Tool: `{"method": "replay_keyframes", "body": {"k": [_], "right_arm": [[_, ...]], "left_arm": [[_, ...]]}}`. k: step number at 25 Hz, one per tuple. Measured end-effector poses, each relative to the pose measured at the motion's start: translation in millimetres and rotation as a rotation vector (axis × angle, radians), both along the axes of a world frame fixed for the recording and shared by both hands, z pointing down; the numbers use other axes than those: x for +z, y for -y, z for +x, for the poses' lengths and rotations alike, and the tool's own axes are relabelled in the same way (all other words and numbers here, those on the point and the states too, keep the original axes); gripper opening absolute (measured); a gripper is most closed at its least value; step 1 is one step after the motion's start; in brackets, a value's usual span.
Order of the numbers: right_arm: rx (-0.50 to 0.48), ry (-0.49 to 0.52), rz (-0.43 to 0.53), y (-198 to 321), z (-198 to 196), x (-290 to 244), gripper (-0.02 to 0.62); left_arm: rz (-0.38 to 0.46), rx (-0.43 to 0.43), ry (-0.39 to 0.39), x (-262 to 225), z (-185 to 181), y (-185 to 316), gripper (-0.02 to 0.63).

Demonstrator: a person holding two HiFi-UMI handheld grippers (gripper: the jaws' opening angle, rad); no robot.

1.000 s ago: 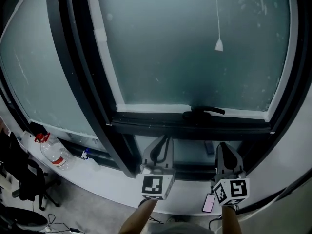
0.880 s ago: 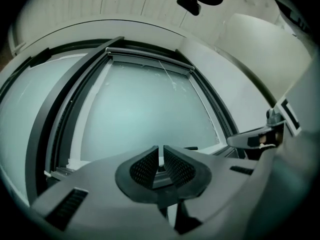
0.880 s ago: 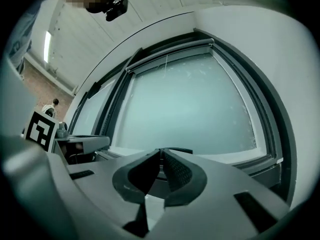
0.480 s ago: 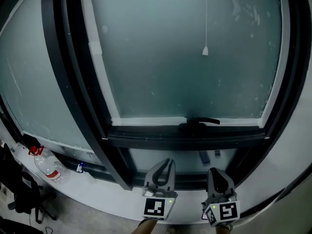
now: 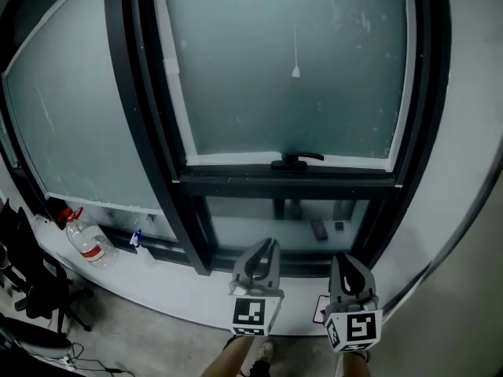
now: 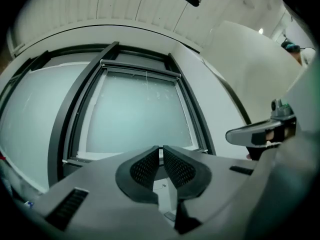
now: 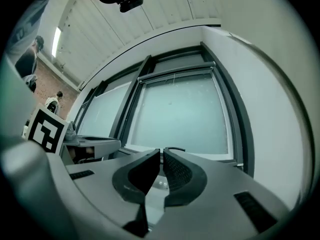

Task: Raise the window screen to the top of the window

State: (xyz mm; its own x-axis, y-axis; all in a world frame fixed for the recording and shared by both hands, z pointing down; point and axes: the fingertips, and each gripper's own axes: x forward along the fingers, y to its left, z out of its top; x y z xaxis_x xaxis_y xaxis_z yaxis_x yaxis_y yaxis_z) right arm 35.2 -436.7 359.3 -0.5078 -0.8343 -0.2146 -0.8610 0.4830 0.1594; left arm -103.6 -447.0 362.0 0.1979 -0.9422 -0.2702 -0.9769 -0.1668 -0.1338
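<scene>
while left tool (image 6: 161, 150), right tool (image 7: 161, 152) closed, head view adds bottle (image 5: 86, 240)

Above the right gripper (image 5: 343, 259), the pull cord (image 5: 295, 42) runs off the top edge; the sill items (image 5: 319, 228) beyond it are too small to identify.

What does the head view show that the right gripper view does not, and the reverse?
Only the head view shows the plastic bottle on the sill. Only the right gripper view shows the slatted ceiling and a distant person. Both show the frosted window pane and its black handle.
</scene>
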Motion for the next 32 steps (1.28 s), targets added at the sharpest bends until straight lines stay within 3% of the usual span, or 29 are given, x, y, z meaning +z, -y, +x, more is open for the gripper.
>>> {"method": "replay_keyframes", "body": {"k": [6, 10, 13, 17, 23, 26, 29, 32], "right_arm": [[0.0, -0.003, -0.039, -65, 35, 4, 0.025], [0.033, 0.073, -0.072, -92, 50, 7, 0.025], [0.008, 0.081, -0.072, -117, 35, 6, 0.025], [-0.027, 0.092, -0.106, -157, 5, 13, 0.025], [-0.112, 0.113, -0.146, -245, -57, 19, 0.025], [-0.15, 0.087, -0.116, -285, -81, 10, 0.025], [-0.168, 0.099, -0.076, -304, -82, 3, 0.025], [-0.178, 0.072, -0.076, -322, -61, 18, 0.025]], "left_arm": [[0.01, 0.003, 0.011, -15, 28, -79, 0.028], [0.027, -0.001, 0.006, -21, 29, -110, 0.028], [0.051, -0.005, 0.002, -26, 24, -146, 0.028], [0.047, -0.016, 0.062, -26, 3, -209, 0.028], [0.007, -0.1, 0.088, -25, -68, -310, 0.028], [-0.011, -0.14, 0.086, -32, -94, -355, 0.028], [0.009, -0.156, 0.07, -35, -89, -384, 0.028], [0.022, -0.137, 0.064, -23, -52, -401, 0.028]]}}
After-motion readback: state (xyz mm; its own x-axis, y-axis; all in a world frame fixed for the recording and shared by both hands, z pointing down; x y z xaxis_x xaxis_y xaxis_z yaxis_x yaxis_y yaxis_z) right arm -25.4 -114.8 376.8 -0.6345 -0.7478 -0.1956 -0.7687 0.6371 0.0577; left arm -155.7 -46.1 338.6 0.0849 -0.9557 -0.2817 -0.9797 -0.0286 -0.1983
